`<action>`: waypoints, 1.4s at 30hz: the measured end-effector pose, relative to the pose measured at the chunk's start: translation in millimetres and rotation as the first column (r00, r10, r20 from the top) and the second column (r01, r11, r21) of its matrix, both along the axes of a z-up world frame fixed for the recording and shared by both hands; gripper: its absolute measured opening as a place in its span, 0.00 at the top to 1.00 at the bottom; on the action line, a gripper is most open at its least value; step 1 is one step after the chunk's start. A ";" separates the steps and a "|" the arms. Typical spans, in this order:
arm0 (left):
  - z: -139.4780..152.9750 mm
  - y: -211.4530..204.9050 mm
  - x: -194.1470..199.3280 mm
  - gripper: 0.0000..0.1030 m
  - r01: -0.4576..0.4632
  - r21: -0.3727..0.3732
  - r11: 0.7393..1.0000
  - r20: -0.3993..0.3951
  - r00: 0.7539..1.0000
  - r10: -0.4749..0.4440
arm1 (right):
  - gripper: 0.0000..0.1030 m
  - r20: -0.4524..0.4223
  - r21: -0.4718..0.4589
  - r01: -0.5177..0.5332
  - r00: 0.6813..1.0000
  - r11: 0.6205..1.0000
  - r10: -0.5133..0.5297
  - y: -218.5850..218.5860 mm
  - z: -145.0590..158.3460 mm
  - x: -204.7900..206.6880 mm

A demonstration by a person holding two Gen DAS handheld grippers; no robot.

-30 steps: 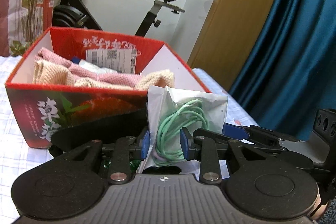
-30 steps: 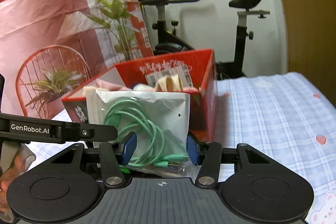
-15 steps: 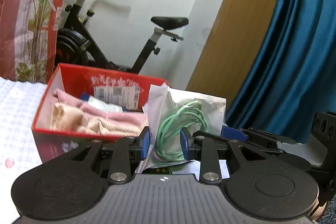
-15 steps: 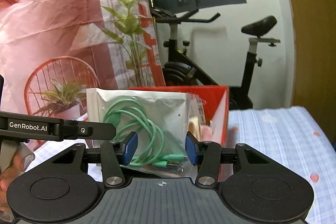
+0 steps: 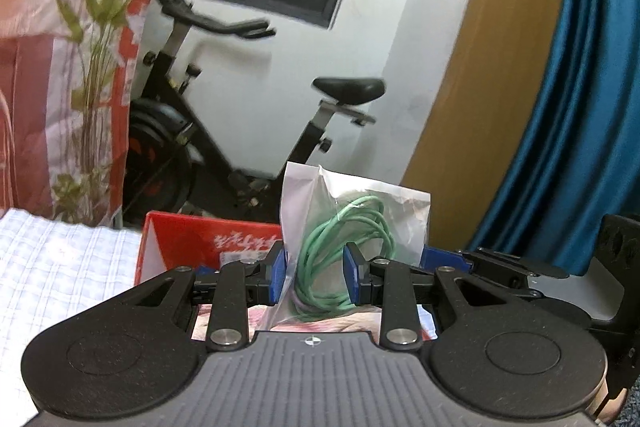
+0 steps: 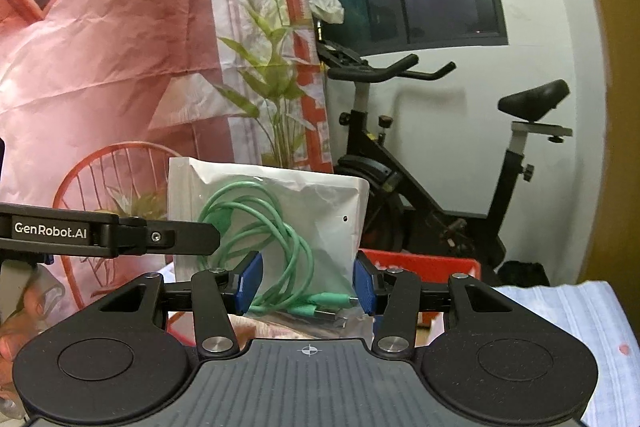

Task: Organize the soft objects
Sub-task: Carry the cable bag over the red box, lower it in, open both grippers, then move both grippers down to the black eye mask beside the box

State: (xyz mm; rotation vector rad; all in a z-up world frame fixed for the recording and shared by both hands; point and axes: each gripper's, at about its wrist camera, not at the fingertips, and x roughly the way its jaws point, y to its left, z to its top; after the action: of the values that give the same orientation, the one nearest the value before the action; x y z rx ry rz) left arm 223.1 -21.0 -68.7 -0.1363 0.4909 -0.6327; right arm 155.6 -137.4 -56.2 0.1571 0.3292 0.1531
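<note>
A clear plastic bag with a coiled green cable inside hangs in the air, held upright from two sides. My left gripper is shut on its lower part, blue pads pressing both faces. My right gripper is shut on the same bag near the bottom, where the cable plugs lie. Each gripper shows in the other's view: the right one at the right, the left one at the left. Below and behind the bag is the red cardboard box, with pink cloth inside it.
The red box rests on a bed with a light checked sheet. An exercise bike stands behind against the white wall. A printed backdrop with plants hangs at the left, a blue curtain at the right. A hand grips the left tool.
Both grippers have risen with the bag between them. The red box has dropped low in both views and is now mostly hidden behind the fingers.
</note>
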 end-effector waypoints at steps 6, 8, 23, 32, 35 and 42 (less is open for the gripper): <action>-32.9 4.4 24.6 0.69 -0.014 0.032 0.999 -0.123 0.992 0.018 | 0.56 -0.100 0.021 0.005 0.995 1.000 -0.002 4.7 -21.6 37.6; -44.3 2.8 32.6 0.69 -0.018 0.052 0.998 -0.165 0.986 0.026 | 0.56 -0.147 0.038 0.011 0.989 0.999 -0.006 4.8 -35.5 47.1; -68.6 -3.8 39.8 0.68 -0.004 0.125 0.992 -0.235 0.971 0.034 | 0.56 -0.335 0.120 0.100 0.941 0.988 -0.054 -4.5 -99.6 67.0; -45.9 9.7 25.5 0.49 -0.021 0.121 0.992 -0.132 0.991 0.037 | 0.50 -0.292 0.043 0.156 0.947 0.987 -0.137 -7.3 -95.5 47.2; -38.7 13.5 15.3 0.45 -0.034 0.130 0.991 -0.089 0.995 0.046 | 0.47 -0.255 -0.024 0.171 0.952 0.985 -0.171 -7.8 -89.9 39.0; -31.5 21.2 -9.0 0.45 -0.056 0.149 0.987 -0.023 0.998 0.060 | 0.44 -0.182 -0.064 0.174 0.966 0.983 -0.183 -14.3 -72.8 14.5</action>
State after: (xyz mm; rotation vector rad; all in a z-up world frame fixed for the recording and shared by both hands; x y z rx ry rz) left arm 214.1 0.2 -100.1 -0.0183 0.5568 -0.5360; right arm 170.2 -151.7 -129.0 0.1538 0.5037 -0.0487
